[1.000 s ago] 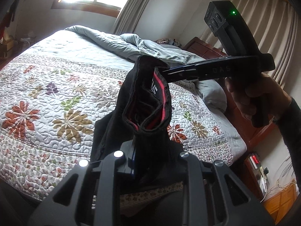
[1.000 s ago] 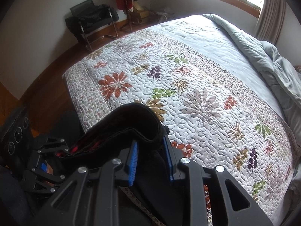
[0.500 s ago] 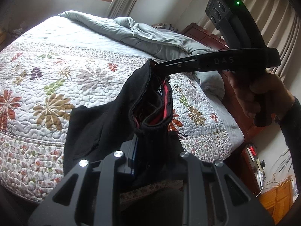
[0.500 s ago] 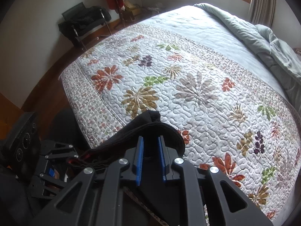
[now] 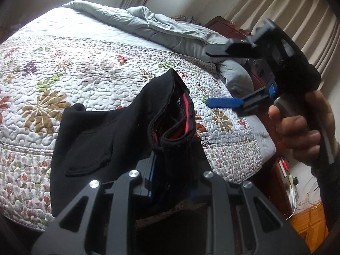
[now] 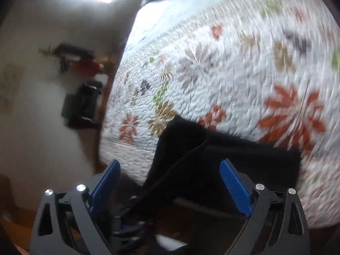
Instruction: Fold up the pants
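Black pants [image 5: 95, 140] with a red-lined waistband [image 5: 180, 110] lie partly on the flowered quilt [image 5: 85, 68] near its front edge. My left gripper [image 5: 172, 165] is shut on the waistband and holds that end up; fabric hides its pads. In the left wrist view my right gripper [image 5: 221, 76] hovers to the right of the waistband, its jaws opening wide with nothing between them. A hand [image 5: 301, 127] holds it. In the blurred right wrist view, the right gripper [image 6: 170, 176] shows blue pads [image 6: 233, 187] far apart, with the pants [image 6: 233, 155] beyond them, untouched.
A grey duvet [image 5: 148, 27] is bunched at the head of the bed. Dark wooden furniture [image 5: 229, 25] stands beside the bed at the right, with a power strip [image 5: 284, 165] and cables on the floor. A dark chair [image 6: 80, 106] stands by the wall.
My right gripper let go of the waistband, opened wide, rolled and drew away to the right. The left gripper sank with the pants, and more fabric now lies on the quilt.
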Available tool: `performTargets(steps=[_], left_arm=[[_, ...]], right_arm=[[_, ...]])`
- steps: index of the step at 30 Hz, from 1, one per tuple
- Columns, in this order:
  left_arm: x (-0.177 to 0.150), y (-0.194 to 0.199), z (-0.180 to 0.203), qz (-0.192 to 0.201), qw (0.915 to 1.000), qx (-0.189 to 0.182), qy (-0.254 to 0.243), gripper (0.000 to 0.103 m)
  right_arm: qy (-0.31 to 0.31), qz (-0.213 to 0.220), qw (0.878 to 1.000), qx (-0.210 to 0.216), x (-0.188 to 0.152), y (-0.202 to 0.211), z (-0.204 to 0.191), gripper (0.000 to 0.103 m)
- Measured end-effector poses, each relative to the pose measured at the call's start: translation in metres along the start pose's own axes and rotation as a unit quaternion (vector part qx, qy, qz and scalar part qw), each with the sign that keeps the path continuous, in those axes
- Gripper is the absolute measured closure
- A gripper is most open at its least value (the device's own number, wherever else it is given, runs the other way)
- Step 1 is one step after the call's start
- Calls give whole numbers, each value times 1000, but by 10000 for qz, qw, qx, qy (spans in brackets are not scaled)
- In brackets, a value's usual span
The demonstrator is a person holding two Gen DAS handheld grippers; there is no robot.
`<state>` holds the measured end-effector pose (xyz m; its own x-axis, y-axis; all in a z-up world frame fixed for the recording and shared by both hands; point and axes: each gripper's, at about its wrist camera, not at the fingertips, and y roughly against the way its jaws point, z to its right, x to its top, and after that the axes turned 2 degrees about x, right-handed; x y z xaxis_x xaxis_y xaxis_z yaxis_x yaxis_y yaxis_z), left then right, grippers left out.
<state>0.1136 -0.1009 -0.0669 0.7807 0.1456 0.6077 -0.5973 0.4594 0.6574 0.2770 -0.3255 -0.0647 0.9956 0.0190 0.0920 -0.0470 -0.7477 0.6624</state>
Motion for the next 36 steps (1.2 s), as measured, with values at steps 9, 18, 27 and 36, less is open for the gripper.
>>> performTargets(steps=[9,18,27,36], left_arm=[[-19,-21,10,-130,9991,202,-341,81],[-31,-28,30,63,9977,297,-608,81],[-46,-57,43,-95,9960,373,-813,65],[-38,-20,-3,299,9985,243,-378,19]], right_arm=[[-805,-167,9960,-353,15,-56,43,52],[51,136,9993,-348,8,-30,35,72],[100,234,9997,-30,0,-30,84,72],[-84,182,9991,375,2,-38,132,72]])
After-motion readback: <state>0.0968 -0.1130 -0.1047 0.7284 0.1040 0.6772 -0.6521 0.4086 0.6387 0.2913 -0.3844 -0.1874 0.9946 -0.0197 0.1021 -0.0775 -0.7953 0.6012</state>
